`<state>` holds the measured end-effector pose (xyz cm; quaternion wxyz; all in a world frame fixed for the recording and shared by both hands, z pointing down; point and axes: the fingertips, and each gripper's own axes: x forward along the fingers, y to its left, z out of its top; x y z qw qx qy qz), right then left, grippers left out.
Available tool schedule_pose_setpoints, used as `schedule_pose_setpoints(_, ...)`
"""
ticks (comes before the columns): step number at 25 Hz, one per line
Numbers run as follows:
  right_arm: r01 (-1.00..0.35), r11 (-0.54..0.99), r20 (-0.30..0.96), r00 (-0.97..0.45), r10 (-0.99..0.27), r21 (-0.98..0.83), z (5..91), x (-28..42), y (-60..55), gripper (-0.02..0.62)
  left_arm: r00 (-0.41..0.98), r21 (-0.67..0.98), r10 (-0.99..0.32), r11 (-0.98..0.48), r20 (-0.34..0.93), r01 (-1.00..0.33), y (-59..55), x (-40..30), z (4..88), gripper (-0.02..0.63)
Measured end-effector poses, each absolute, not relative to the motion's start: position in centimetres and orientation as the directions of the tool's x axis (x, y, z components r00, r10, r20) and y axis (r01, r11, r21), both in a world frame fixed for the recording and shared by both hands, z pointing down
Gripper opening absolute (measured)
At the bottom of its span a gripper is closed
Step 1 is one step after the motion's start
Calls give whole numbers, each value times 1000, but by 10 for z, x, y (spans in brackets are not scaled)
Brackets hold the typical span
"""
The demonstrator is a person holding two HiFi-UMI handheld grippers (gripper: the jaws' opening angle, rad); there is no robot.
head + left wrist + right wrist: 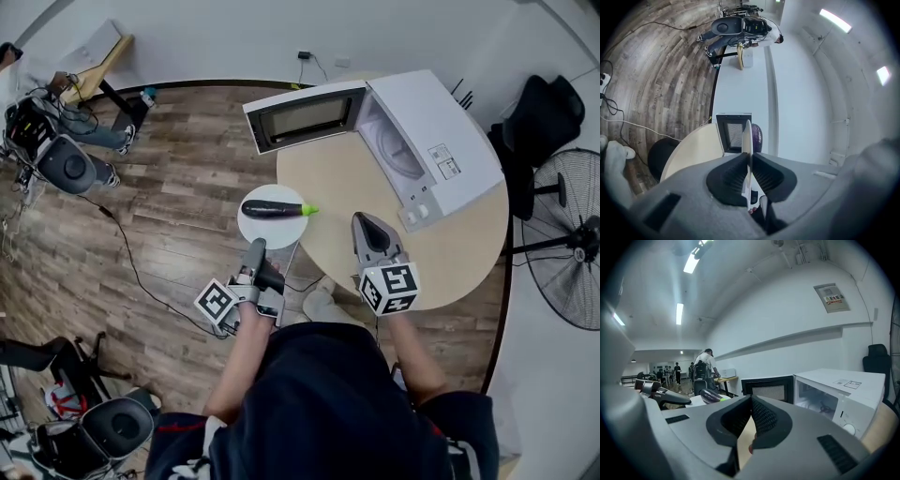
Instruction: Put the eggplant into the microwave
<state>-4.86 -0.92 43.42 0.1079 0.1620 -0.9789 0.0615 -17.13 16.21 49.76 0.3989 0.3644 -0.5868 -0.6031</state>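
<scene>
A dark purple eggplant [272, 209] with a green stem lies on a small white plate [270, 228]. The plate hangs off the left edge of the round beige table [375, 211]. My left gripper [255, 247] is shut on the plate's near rim. In the left gripper view the plate [746, 136] stands edge-on between the pads, with the eggplant [756, 136] beyond it. The white microwave [441, 141] sits at the table's far side, its door [305, 114] swung wide open to the left. My right gripper [365, 222] hovers over the table, shut and holding nothing.
A standing fan [567, 239] and a black chair [548, 112] are to the right of the table. Office chairs [66, 164] and a floor cable [131, 262] lie to the left. A white shoe [323, 302] shows near the table's front edge.
</scene>
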Motion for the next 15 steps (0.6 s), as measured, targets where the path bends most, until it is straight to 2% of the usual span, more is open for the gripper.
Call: schedule_pose_setpoints(15,-373,921,263,-905,-334,-116,439,-65,-124,11,-316,999,-949,-5,8,40,22,-197,482,34)
